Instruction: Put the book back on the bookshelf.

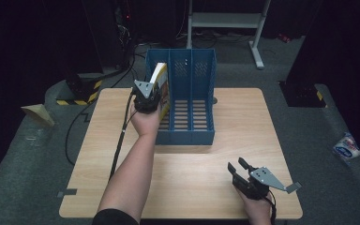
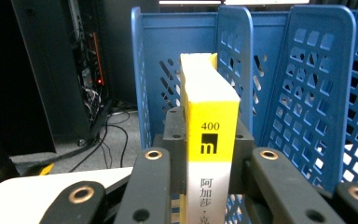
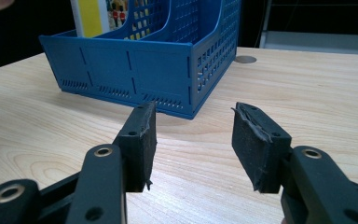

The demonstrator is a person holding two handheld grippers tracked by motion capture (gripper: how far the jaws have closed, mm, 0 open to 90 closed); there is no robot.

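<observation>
Yellow book (image 2: 209, 140) in blue rack's (image 1: 201, 136) leftmost slot

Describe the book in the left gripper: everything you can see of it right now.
The book is a thick paperback with a yellow and white spine printed with "400", a black square logo and Chinese characters; its page edges look cream. It stands upright, spine toward the left gripper, whose jaws are clamped on its two covers. It is partly inside the leftmost compartment of the blue file rack; whether its bottom touches the rack floor cannot be told.
</observation>
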